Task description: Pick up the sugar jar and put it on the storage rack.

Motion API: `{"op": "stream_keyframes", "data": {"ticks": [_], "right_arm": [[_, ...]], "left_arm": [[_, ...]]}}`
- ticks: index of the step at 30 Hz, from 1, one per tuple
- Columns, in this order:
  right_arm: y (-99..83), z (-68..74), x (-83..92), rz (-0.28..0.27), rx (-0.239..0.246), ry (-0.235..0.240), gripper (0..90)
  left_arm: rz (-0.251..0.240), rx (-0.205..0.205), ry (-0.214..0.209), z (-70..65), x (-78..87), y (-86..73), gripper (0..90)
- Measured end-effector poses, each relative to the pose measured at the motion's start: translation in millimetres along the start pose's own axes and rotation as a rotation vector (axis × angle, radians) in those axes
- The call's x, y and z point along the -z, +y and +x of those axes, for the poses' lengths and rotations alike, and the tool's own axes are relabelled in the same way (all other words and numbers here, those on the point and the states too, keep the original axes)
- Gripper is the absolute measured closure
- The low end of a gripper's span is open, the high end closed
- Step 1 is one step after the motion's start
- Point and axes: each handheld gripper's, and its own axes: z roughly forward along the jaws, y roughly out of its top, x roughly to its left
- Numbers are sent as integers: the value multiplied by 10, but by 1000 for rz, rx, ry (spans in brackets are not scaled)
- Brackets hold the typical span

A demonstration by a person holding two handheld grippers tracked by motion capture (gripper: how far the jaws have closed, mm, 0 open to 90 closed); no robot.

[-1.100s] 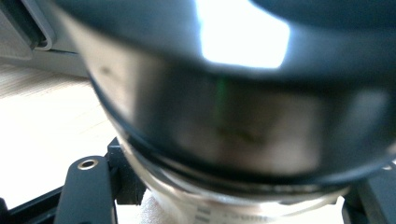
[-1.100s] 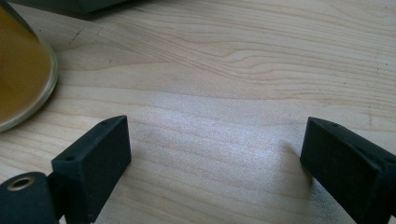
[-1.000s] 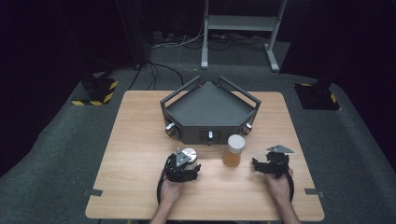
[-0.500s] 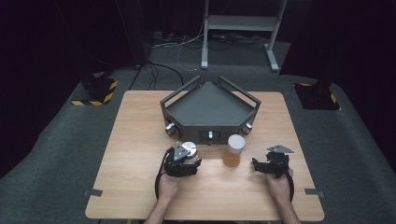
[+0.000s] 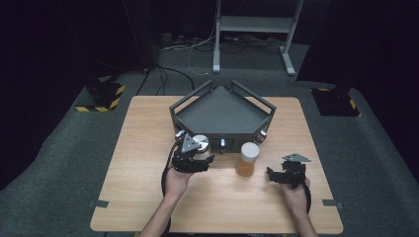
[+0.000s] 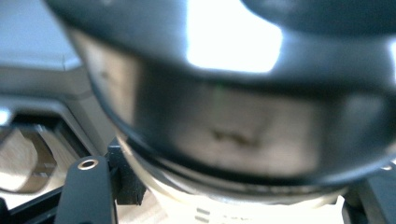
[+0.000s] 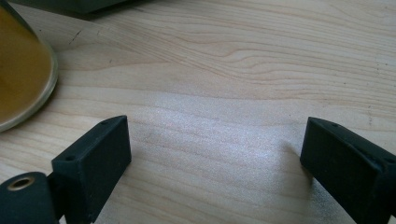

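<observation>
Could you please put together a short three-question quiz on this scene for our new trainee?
1. True or false: the left gripper is shut on the metal can.
2. What lies between the open jaws of the right gripper?
A. the amber jar
B. bare wooden table
C. a cable
3. Which thing stands on the table between the two grippers, just in front of the dark tray?

Key:
1. True; in the left gripper view the can sits close up between the jaws.
2. B; bare table, with the jar at the picture's left edge.
3. The amber jar with the pale lid.
</observation>
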Motion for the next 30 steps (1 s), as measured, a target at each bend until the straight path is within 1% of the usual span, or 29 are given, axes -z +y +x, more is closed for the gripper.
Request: {"op": "stream_keyframes", "data": {"ticks": [3,4,6,7,8,9,11,16,21,23,24,26,27,30], "right_arm": [[0,0,0,0,0,0,82],[0,0,0,0,0,0,82],[-1,-2,-1,-1,2,0,82],[-1,-2,-1,-1,2,0,82],[-1,-1,0,-1,2,0,82],[0,0,0,0,0,0,82],[0,0,0,0,0,0,82],[-1,-2,-1,-1,2,0,82],[-1,-1,0,-1,2,0,82],[0,0,0,0,0,0,82],[0,0,0,0,0,0,82],[0,-1,0,0,1,0,82],[-1,-1,0,-1,2,0,82],[0,-1,0,0,0,0,82]], "left_arm": [[-7,1,-5,36,12,91,312],[-7,1,-5,36,12,91,312],[-9,5,-3,75,17,189,312],[-9,5,-3,75,17,189,312],[-13,13,2,99,19,248,312],[-13,13,2,99,19,248,312],[-20,19,11,129,25,326,312],[-32,39,21,181,29,449,312],[-28,33,41,186,9,595,312],[-30,37,49,195,-27,657,312],[-30,37,49,195,-27,657,312],[-32,43,64,185,-73,695,312],[-30,44,88,157,-123,723,312],[-23,48,113,141,-227,768,312]]}}
